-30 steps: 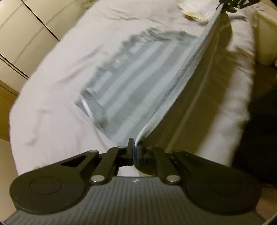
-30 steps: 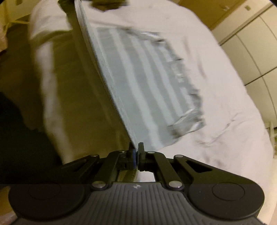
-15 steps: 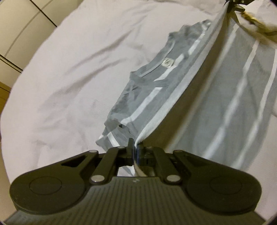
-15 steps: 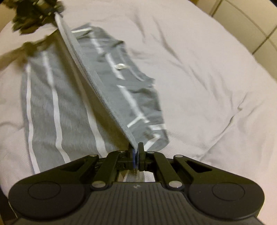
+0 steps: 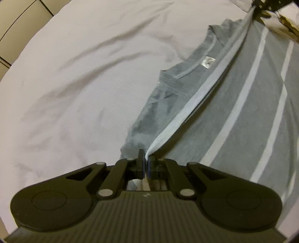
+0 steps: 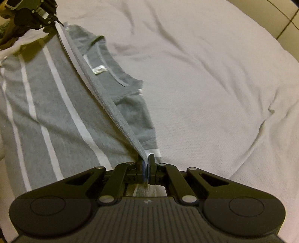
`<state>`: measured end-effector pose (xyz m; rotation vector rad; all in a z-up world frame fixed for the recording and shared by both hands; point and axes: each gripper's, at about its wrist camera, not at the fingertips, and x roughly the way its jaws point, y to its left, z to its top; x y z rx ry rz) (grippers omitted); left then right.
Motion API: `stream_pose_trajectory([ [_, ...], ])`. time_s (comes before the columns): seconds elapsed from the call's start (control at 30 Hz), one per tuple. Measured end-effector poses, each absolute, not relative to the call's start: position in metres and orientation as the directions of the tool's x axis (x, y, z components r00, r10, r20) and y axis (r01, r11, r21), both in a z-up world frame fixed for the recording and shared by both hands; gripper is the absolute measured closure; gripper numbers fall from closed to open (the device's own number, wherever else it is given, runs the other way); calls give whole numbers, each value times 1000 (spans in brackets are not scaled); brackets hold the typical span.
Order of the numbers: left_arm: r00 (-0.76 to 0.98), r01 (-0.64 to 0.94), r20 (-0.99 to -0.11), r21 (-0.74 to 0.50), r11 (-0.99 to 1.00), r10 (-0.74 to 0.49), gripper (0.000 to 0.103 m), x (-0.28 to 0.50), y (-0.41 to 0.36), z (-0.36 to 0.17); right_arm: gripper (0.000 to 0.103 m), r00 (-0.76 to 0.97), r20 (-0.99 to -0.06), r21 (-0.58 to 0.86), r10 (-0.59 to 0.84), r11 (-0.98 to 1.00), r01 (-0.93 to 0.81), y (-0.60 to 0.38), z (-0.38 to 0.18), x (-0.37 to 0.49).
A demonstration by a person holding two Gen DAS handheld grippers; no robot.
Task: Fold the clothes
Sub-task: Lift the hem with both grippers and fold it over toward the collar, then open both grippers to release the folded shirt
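The left gripper (image 5: 145, 162) is pinching the hem of a grey shirt (image 5: 241, 104) with white stripes, its jaws closed tight on the cloth just at their tips. From there the hem (image 5: 203, 86) is running taut as a pale band up and to the right across the left wrist view, ending at the right gripper (image 5: 261, 4), which shows dark at the top right corner. To the left of that band the shirt's upper part is lying flat on the bed (image 5: 78, 78), with the neckline and a small label (image 5: 208, 61) facing up. To the right of the band the striped body of the shirt is spreading out below and beside the gripper.

The bed is wearing a white sheet creased in long soft folds, and pale cabinet doors (image 5: 20, 20) are showing at the far left edge.

In the right wrist view the left gripper (image 6: 49, 17) is sitting at the top left corner, holding the far end of the hem (image 6: 104, 101). The striped body is lying left of the hem, while the neckline and label (image 6: 99, 70) are lying right of it. The right gripper (image 6: 146, 164) is clamping the near end of the hem, jaws shut on the shirt (image 6: 56, 104). Bare sheet is filling the right side over the bed (image 6: 214, 84).
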<state>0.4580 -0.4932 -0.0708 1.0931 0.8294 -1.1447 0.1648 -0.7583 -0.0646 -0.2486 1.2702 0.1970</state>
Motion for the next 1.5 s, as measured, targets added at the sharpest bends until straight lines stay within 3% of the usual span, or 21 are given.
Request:
stream_pose_trajectory([
  [0.07,243,970,-928,231,75,-284,94,467,-494,-76,102,282,-959,-83,-9,965,-250,-763,-73,170],
  [0.1,258,966,-923,235,110,-287,90,473,-494,-78,97,283,-959,-88,-21,970,-225,-767,-77,172],
  [0.13,272,960,-918,239,145,-289,82,480,-493,-80,91,292,-955,-99,-42,978,-182,-771,-77,171],
  [0.17,287,953,-913,242,181,-291,76,486,-493,-81,75,303,-951,-111,-66,985,-135,-775,-76,170],
  [0.2,304,943,-905,242,228,-298,75,492,-489,-79,69,312,-946,-122,-90,989,-87,-780,-75,168],
  [0.4,341,909,-883,223,352,-322,73,506,-461,-63,70,344,-921,-162,-181,983,85,-786,-65,152],
  [0.53,328,907,-880,191,376,-345,72,499,-441,-52,70,390,-908,-109,-151,986,128,-765,-56,135],
  [0.87,155,974,-908,74,216,-389,72,468,-473,-93,72,344,-930,103,128,991,-90,-695,-103,179],
  [0.97,206,960,-888,103,260,-411,70,490,-482,-101,82,377,-924,22,65,993,-118,-703,-110,197],
  [1.07,322,905,-849,145,400,-419,71,516,-479,-92,77,483,-867,-175,-124,983,-62,-717,-93,204],
  [1.13,336,884,-839,124,450,-429,71,522,-473,-83,77,540,-826,-193,-162,981,0,-725,-73,201],
  [1.23,293,909,-842,99,404,-453,71,502,-470,-76,77,552,-827,-136,-110,991,-7,-717,-57,187],
  [1.37,188,956,-864,53,288,-466,70,464,-481,-87,80,475,-879,-39,46,985,-168,-676,-76,177],
  [1.5,163,979,-876,86,186,-453,69,442,-498,-114,78,414,-910,-50,26,984,-172,-675,-102,176],
])
